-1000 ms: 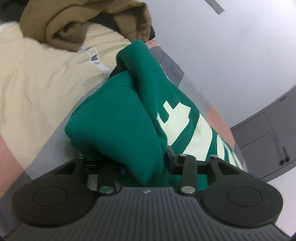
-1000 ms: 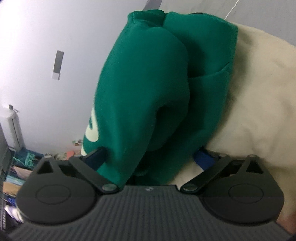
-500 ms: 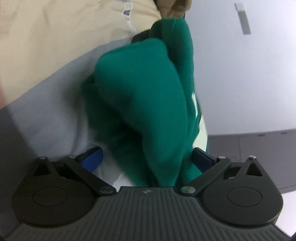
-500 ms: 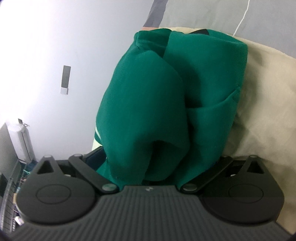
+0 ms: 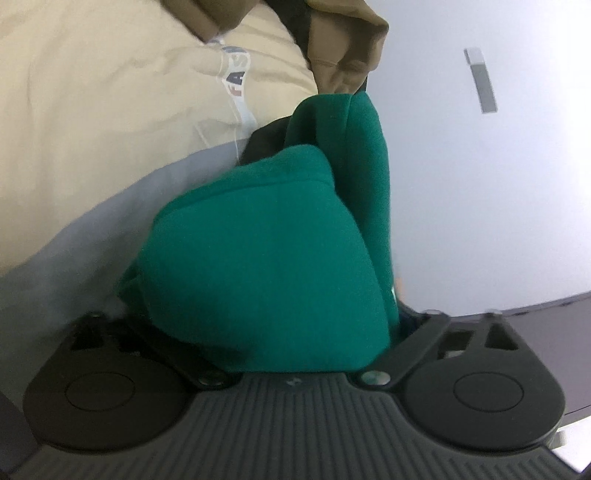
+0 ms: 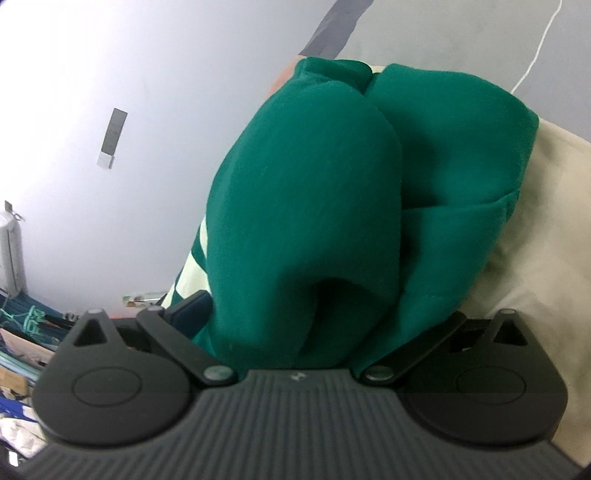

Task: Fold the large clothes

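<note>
So we had the green hoodie (image 5: 266, 273) bunched up thick and filling the middle of both views, resting on what looked like a bed (image 5: 74, 229) with a grey cover, a beige garment (image 5: 92, 92) spread behind it and a brown one (image 5: 343, 33) at the top of the left view.

The left hand-held gripper (image 5: 266, 332) was spread wide but starting to close back in, with the green wad sitting between the jaws. We couldn't see the pads actually biting, so we figured it wasn't really holding yet. The right hand-held gripper (image 6: 328, 325) was also spread wide around a fat roll of the same hoodie; whether it was squeezing or just cradling it, we couldn't tell.

What worried us: the bundle was so thick that the jaws might catch only the outer layer, and the inner folds would slump out once lifted. The white lettering (image 6: 192, 266) side hung off toward the lower left of the right view, so the thing could slide off the edge. Snagging the beige garment underneath seemed possible too.
</note>
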A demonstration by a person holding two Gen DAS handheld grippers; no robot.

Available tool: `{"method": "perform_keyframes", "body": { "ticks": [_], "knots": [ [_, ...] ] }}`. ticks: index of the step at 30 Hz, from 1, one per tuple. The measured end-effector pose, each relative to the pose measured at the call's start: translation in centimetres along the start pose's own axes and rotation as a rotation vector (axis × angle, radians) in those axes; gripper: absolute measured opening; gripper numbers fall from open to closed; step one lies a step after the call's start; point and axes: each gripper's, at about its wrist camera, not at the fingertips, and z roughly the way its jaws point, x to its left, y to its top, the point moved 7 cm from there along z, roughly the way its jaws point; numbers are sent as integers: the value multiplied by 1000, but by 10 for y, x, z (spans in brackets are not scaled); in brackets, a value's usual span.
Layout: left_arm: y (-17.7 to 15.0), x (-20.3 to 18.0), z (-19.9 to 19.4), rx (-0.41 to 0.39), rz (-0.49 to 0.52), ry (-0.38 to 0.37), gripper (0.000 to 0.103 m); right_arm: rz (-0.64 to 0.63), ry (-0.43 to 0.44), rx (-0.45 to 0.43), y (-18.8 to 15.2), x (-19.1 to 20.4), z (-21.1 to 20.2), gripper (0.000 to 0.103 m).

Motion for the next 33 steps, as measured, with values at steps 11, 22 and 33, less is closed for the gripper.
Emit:
{"method": "perform_keyframes", "body": {
  "ticks": [11,22,33],
  "knots": [
    [-11,-24,-10,-100,210,45,42,24,103,24,13,-9,14,88],
    [-18,-49,-39,-74,310,-31,34,-140,121,44,23,7,-16,44],
    [-39,-53,-111,-46,378,-47,34,-287,64,31,-8,24,-86,31]
  ]
}}
